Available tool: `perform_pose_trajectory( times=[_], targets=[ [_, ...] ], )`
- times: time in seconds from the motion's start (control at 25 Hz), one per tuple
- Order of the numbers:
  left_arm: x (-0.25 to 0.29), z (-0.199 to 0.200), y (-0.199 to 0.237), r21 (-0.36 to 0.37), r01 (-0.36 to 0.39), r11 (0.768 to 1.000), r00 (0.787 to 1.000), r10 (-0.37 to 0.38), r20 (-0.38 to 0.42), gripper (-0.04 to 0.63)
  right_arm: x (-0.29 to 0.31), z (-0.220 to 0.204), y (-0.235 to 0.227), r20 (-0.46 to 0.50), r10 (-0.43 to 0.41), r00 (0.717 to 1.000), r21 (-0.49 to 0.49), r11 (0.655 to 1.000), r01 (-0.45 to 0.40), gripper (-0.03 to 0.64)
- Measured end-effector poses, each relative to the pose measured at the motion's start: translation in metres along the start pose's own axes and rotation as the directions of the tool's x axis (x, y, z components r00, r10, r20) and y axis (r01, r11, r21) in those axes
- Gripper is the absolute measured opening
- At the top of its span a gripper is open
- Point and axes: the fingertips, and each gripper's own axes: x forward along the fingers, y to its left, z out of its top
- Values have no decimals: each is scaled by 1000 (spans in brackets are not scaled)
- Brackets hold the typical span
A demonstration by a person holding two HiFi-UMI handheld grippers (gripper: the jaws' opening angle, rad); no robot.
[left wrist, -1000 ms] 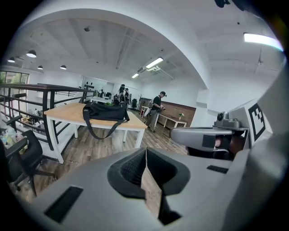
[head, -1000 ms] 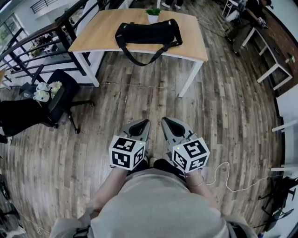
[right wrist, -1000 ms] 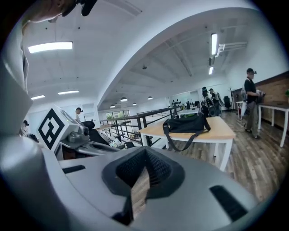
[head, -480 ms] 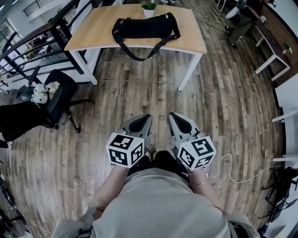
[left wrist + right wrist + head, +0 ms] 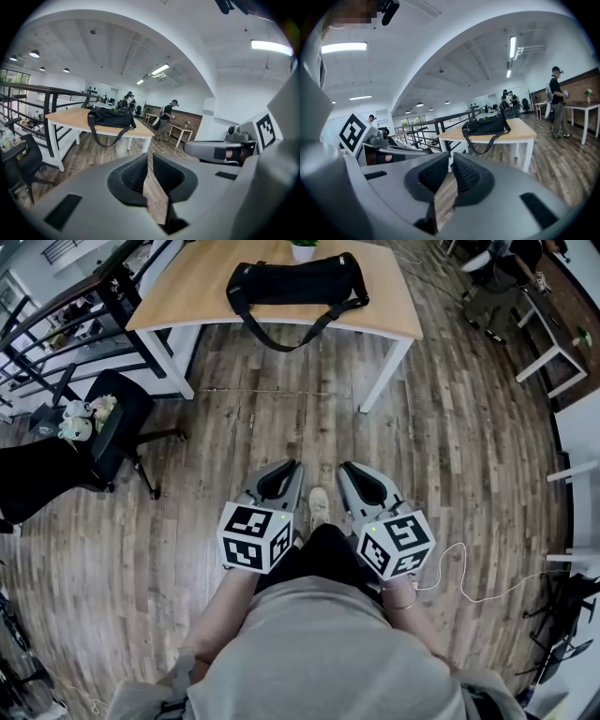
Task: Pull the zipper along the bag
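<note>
- Bag (image 5: 295,282) (black, duffel-shaped) lies across the wooden tabletop (image 5: 187,301) at the far side of the room. One strap (image 5: 281,338) droops over the near edge, and the zipper seems too small to make out from here.
- Small potted plant (image 5: 303,247) stands just behind the bag.
- Left gripper (image 5: 285,472) is held low in front of the person, well apart from the bag. Its jaws are slightly parted, with only floor showing between them.
- Right gripper (image 5: 353,474), just beside it, has jaws that have just been opening, leaving a narrow gap with nothing in it.
- Black chair (image 5: 117,423) stands left of the tabletop on the plank floor (image 5: 450,446).
</note>
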Motion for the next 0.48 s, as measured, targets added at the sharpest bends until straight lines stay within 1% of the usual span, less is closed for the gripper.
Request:
perform_pose_trajectory(
  times=[0.12, 0.24, 0.28, 0.36, 0.48],
  targets=[
    [17, 3, 6, 1, -9, 1000, 1000, 9, -4, 25, 13, 2, -14, 0, 5, 1000, 0, 1000, -5, 41],
    [36, 10, 16, 3, -26, 1000, 1000, 26, -4, 26, 32, 10, -33, -8, 7, 1000, 3, 1000, -7, 64],
    [43, 14, 21, 3, -32, 999, 999, 32, -2, 38, 39, 13, -39, -7, 11, 1000, 2, 1000, -11, 64],
    [59, 22, 31, 3, -42, 999, 999, 42, -2, 105, 56, 23, -51, -2, 21, 1000, -5, 1000, -21, 78],
    [88, 39, 49, 8, -62, 998, 998, 62, 2, 106, 85, 39, -73, 1, 37, 999, -15, 999, -37, 87]
  ],
)
